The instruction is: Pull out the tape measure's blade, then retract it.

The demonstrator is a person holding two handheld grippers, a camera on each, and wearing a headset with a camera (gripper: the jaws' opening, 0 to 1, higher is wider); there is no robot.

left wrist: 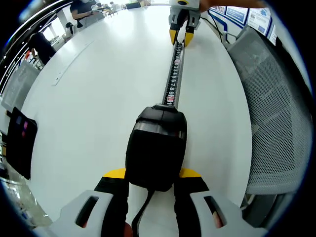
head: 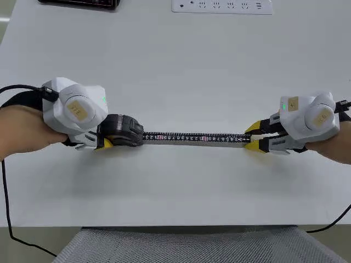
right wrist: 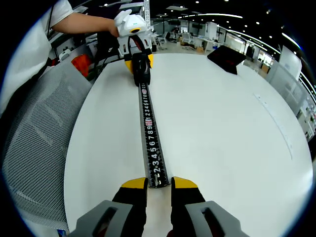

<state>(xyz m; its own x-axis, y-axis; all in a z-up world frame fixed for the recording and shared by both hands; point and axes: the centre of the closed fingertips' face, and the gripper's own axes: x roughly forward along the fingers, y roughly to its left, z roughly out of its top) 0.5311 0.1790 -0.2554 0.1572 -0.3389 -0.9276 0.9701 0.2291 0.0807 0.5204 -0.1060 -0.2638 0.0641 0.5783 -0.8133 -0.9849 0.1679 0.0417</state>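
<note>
A tape measure (head: 123, 130) stretched across the counter (head: 175, 71).
Its case (left wrist: 157, 148) sits clamped in the left gripper (head: 105, 139); the right gripper (head: 252, 137) is closed on the blade (head: 192, 137) tip.

Head view: left gripper (head: 104, 140), at 9 o'clock, points toward 3 o'clock, its jaws clamped on the tape measure case (head: 122, 130). Right gripper (head: 253, 137), at 3 o'clock, points toward 9 o'clock, its jaws pinching the blade (head: 197, 137) at its tip. Left hand (head: 22, 131) and right hand (head: 339, 149) each grasp a gripper from behind.
</note>
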